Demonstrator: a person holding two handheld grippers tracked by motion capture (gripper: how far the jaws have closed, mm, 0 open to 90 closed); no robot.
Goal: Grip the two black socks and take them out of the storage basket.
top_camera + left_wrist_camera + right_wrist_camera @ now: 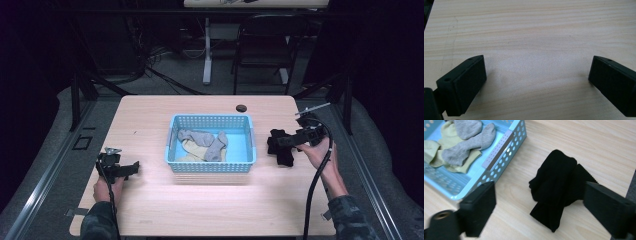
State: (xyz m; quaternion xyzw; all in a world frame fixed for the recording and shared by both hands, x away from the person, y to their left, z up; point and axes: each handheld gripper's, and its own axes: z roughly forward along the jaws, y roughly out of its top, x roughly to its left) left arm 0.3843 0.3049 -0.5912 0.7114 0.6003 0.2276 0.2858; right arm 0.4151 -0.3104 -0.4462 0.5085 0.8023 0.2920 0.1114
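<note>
The right gripper (537, 207) is held w/ jaws spread wide above the black socks (556, 187), one jaw on either side of the bundle; nothing is clamped; whether the jaws touch the fabric can't be told. In the high view the right gripper (286, 142) is seen at the right of the table (150, 210), gripped by the right hand (320, 152), cable trailing back along the forearm; the black socks (281, 150) lie on the wood just beside the basket's right wall, apart from it. The blue basket (210, 167) is set near the table's middle; grey socks (205, 140) and pale yellow socks (192, 149) are piled inside, the grey ones lying over the yellow; same pile is seen in the right gripper view, grey socks (469, 141) on yellow socks (439, 152), inside the basket (499, 162). The left gripper (536, 80) is held low over bare wood, jaws wide apart, empty; in the high view the left gripper (131, 169) is seen at the table's left, well apart from the basket, held by the left hand (105, 187). A small dark round object (241, 107) is seen behind the basket; what it is can't be told.
</note>
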